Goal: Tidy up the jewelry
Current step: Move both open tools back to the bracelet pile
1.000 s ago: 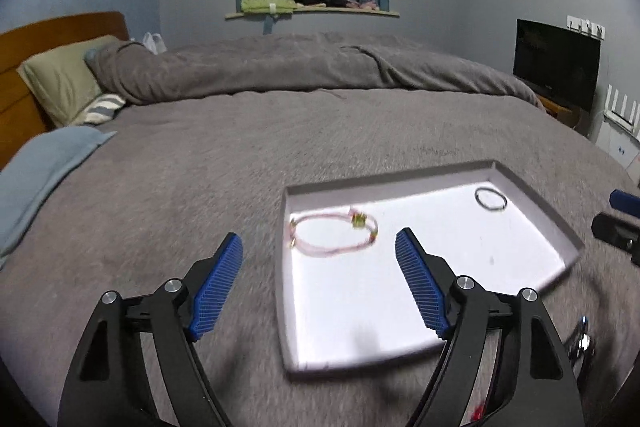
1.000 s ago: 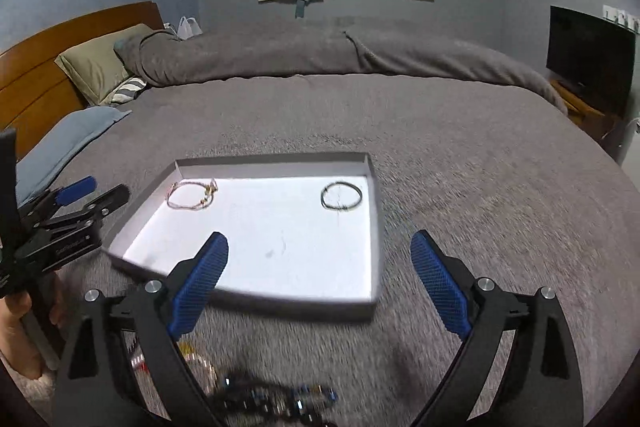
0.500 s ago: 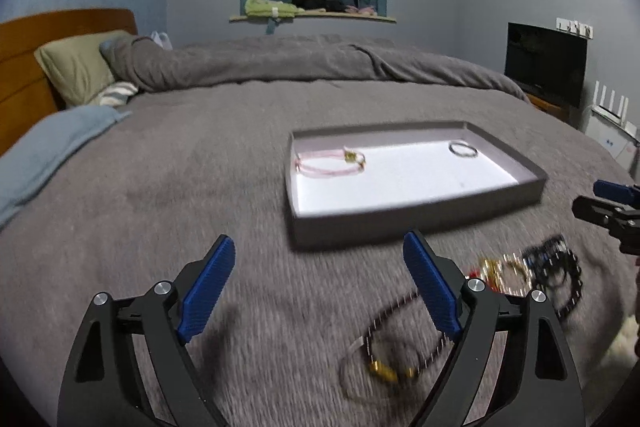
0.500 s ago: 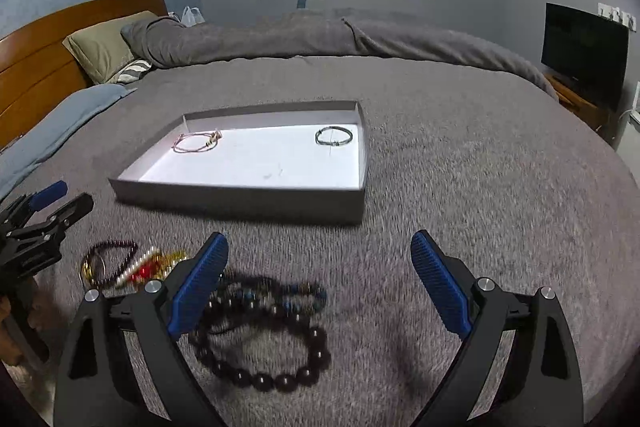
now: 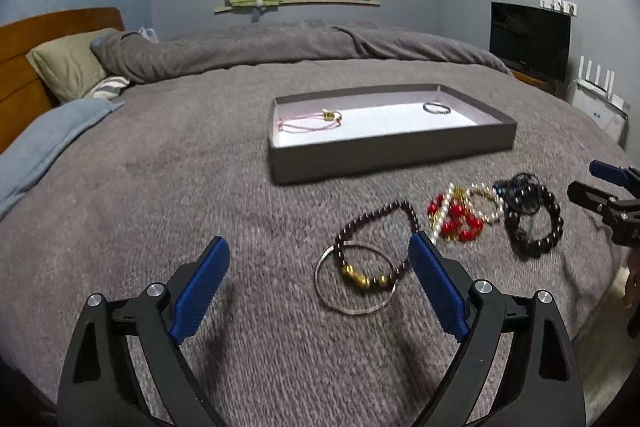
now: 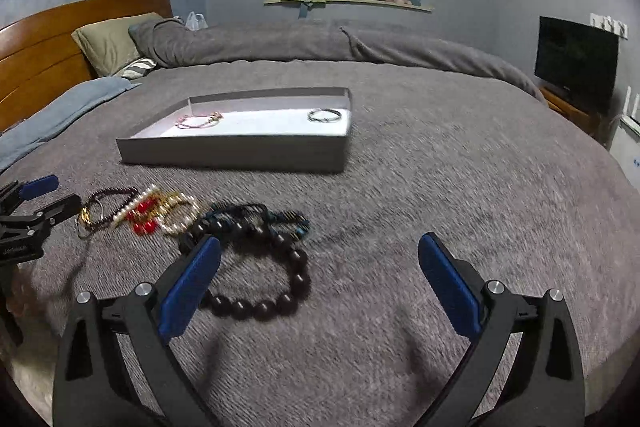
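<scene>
A grey tray (image 5: 392, 151) on the bed holds a pink cord bracelet (image 5: 308, 121) and a silver bangle (image 5: 437, 108). In front of it lie loose pieces: a maroon bead bracelet (image 5: 400, 205) over a silver hoop (image 5: 352, 311), red and pearl bracelets (image 5: 456, 219), and a black bead bracelet (image 6: 296, 279). My left gripper (image 5: 318, 247) hovers low before the hoop with its jaws opening and nothing gripped. My right gripper (image 6: 319, 245) is beside the black beads, its jaws also opening and nothing held between them.
The grey blanket (image 6: 460, 187) covers the whole bed. Pillows (image 5: 68, 65) and a wooden headboard stand at the far left. At the far right are a dark screen (image 5: 530, 41) and a white router. The bed edge drops off at the right, near a hand.
Both grippers have pulled back from over the tray and sunk toward the bed. The loose bracelets have come into view in front of them. Both pairs of jaws stand slightly wider.
</scene>
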